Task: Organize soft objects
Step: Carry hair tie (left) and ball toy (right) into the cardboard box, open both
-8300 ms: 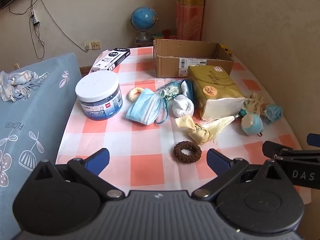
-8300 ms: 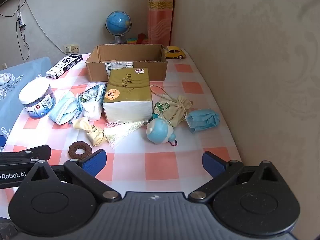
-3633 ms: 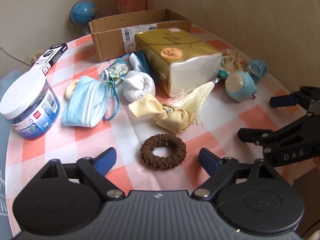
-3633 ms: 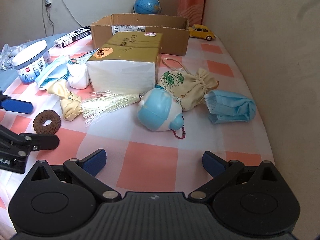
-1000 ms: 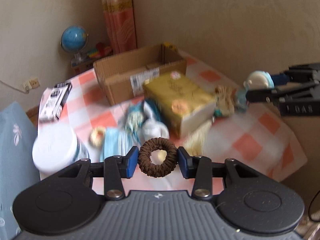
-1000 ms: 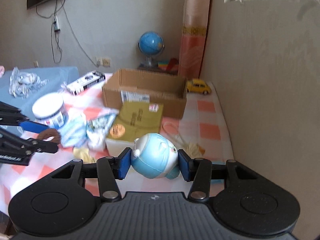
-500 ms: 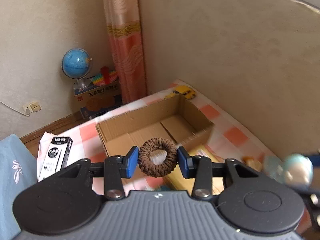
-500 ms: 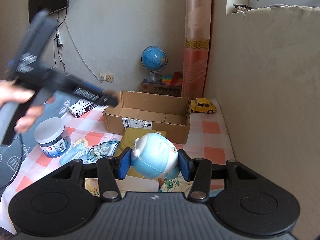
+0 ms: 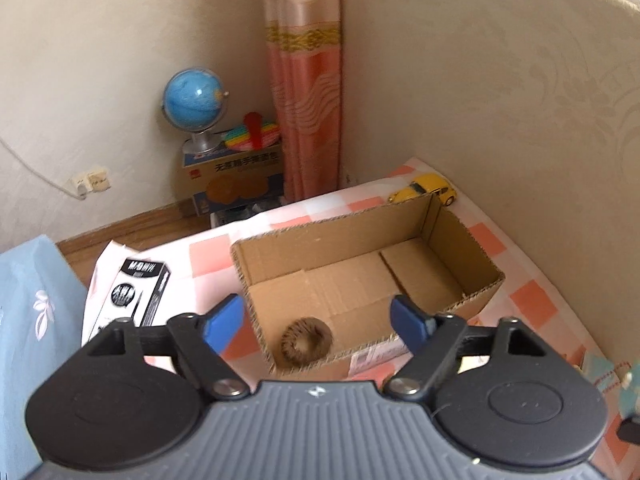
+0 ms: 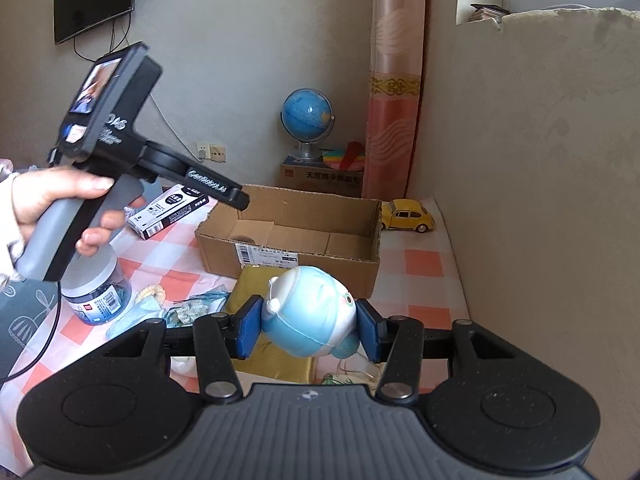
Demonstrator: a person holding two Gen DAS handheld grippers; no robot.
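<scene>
My left gripper (image 9: 318, 322) is open and empty, above the near left end of the open cardboard box (image 9: 448, 236). The brown hair scrunchie (image 9: 306, 339) lies inside the box at its near left corner. My right gripper (image 10: 308, 329) is shut on a blue and white plush toy (image 10: 310, 318) and holds it in the air in front of the box (image 10: 362, 258). The left gripper also shows in the right wrist view (image 10: 236, 196), held by a hand over the box's left end.
On the checked tablecloth: a yellow toy car (image 10: 408, 215), a black and white carton (image 10: 174, 211), a white-lidded jar (image 10: 96, 292), a gold tissue pack (image 10: 260, 280), a face mask and small pouches. A globe (image 9: 193, 102) stands behind; a beige wall at right.
My left gripper has opened and the scrunchie has dropped into the box. The right gripper still holds the plush toy, little moved.
</scene>
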